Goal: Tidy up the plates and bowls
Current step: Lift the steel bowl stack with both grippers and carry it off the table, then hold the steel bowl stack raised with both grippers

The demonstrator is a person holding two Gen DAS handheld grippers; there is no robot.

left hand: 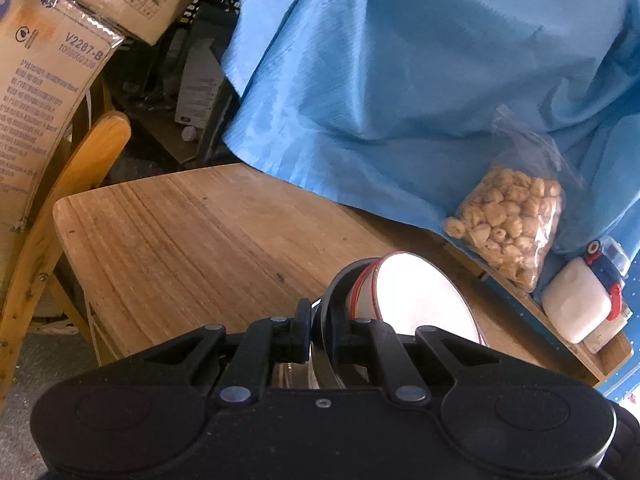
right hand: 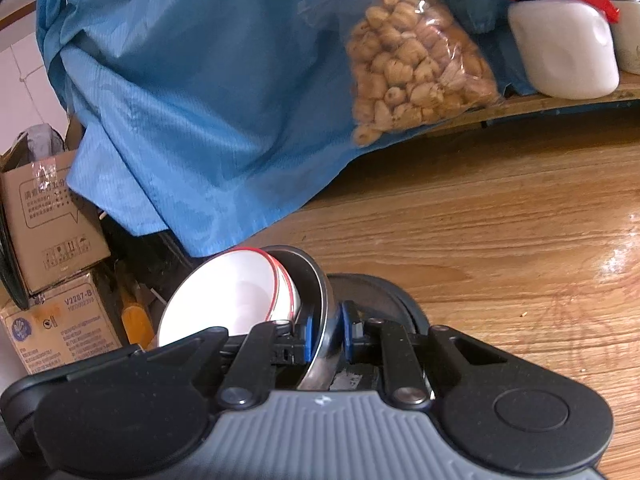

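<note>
Above the wooden tabletop, both tongs carry one stack of dishes together: a dark metal plate with white red-rimmed bowls nested in it. The left tongs are clenched on the dark rim of the plate, one finger on each side of it, and the right tongs grasp the opposite rim in the same way, between their blue pads.

I judge that the step in hand is the transport of the stacked plate and bowls to their place; the stack seems lifted and tilted, not resting flat, though I cannot tell if any edge touches the wood. In the left view the bowls lie just to the right of the tongs and beyond them; in the right view they lie just to the left.

The next move probably calls for bringing the stack level and lowering it on the bare wood with both tongs moving at one speed, because the bowls sit loose and may slide. A bag of snacks and a white bottle stand far behind, near the blue cloth.
</note>
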